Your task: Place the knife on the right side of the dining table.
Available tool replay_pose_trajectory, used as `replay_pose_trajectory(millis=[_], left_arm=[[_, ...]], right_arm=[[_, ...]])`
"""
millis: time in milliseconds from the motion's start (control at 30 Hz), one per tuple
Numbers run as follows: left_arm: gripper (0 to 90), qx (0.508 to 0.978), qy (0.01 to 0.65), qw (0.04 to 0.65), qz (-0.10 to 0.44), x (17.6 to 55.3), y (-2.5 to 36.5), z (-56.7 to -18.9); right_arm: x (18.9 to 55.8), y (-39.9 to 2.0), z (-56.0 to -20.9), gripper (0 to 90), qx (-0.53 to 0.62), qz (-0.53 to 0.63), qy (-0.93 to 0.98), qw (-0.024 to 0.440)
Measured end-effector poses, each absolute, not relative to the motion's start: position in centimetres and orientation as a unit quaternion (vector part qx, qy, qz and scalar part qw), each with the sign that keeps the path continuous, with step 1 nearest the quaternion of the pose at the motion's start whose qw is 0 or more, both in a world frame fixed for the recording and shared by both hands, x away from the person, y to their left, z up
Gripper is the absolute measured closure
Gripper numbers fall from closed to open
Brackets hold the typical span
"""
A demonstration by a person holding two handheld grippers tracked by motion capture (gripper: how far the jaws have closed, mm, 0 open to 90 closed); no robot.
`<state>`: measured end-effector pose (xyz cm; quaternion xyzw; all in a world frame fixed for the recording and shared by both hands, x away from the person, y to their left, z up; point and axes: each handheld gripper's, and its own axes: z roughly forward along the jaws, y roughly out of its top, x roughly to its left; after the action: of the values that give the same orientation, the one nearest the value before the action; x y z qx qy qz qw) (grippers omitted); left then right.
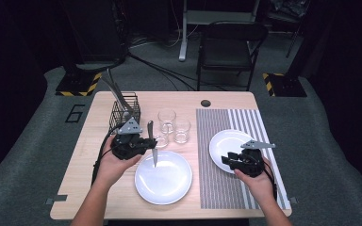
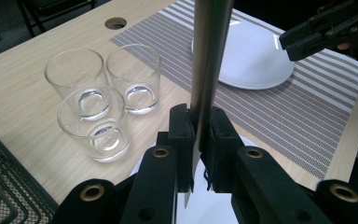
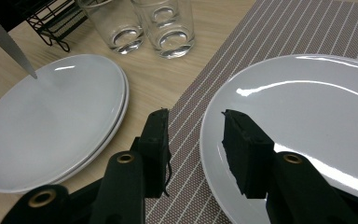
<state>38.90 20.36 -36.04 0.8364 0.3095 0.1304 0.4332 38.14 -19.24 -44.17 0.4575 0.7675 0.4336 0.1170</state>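
Clamping a knife [image 2: 209,70], left fingers hover; right fingers [image 3: 242,154] straddle plate [image 3: 307,116] rim, apart.

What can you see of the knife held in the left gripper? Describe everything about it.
The knife is a plain table knife of shiny, silver-coloured metal, in one piece. The left gripper is shut on it partway along, its pads pressing both flat sides. It hangs roughly upright, handle up, blade down. Its pointed tip hovers just above the near white plate on the bare wood, apparently without touching it. Nothing else touches it.

Right tool [image 3: 193,140] — jaws apart — straddles the white plate's [image 3: 307,116] rim on the placemat [image 3: 223,60].
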Motion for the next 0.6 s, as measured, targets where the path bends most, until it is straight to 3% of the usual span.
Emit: replay_pose_trajectory(millis=[600], left_arm=[[82.4, 0.852, 0.288, 0.420, 0.118, 39.0, 19.2, -36.7]], right_arm=[[38.5, -17.2, -42.0, 62.8, 0.412, 0.435, 0.793, 0.114]])
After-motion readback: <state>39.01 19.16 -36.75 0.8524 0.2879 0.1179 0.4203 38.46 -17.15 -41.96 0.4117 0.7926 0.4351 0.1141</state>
